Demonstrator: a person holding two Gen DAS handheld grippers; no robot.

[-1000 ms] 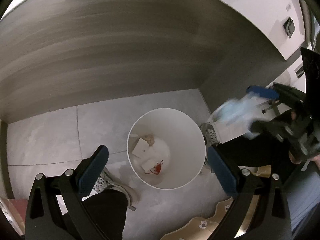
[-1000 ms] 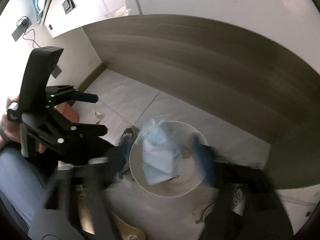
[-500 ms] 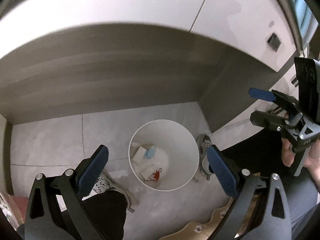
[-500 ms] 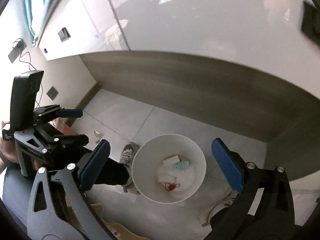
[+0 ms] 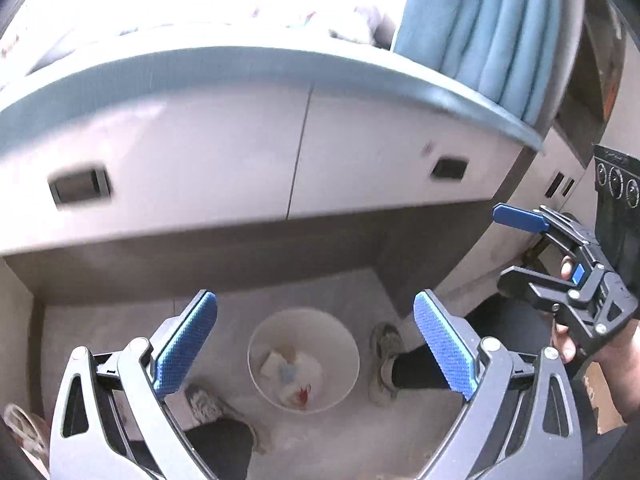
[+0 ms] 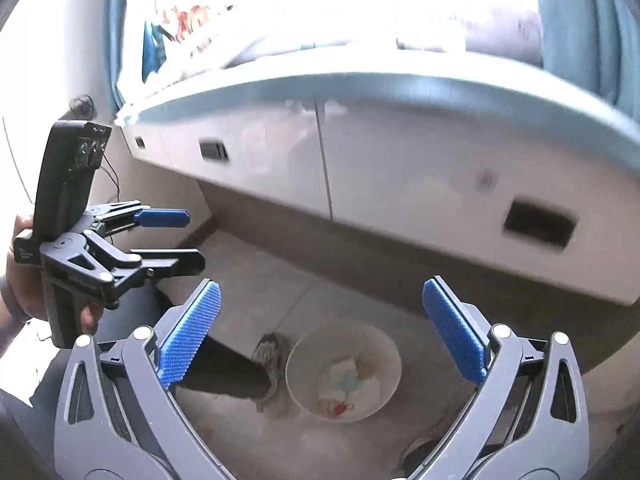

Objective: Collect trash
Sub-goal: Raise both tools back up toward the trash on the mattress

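Left tongs (image 5: pixel 315 344) spread wide, empty. Right tongs (image 6: pixel 321 330) also wide apart, gripping nothing. Far below and between both pairs, on the floor, a white bin (image 5: pixel 340 386). Inside it, the trash (image 5: pixel 289 372): white paper, something pale blue, something red.

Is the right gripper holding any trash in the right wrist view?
No, the right gripper is open with nothing between its blue pads, and the trash lies in the white bin below.
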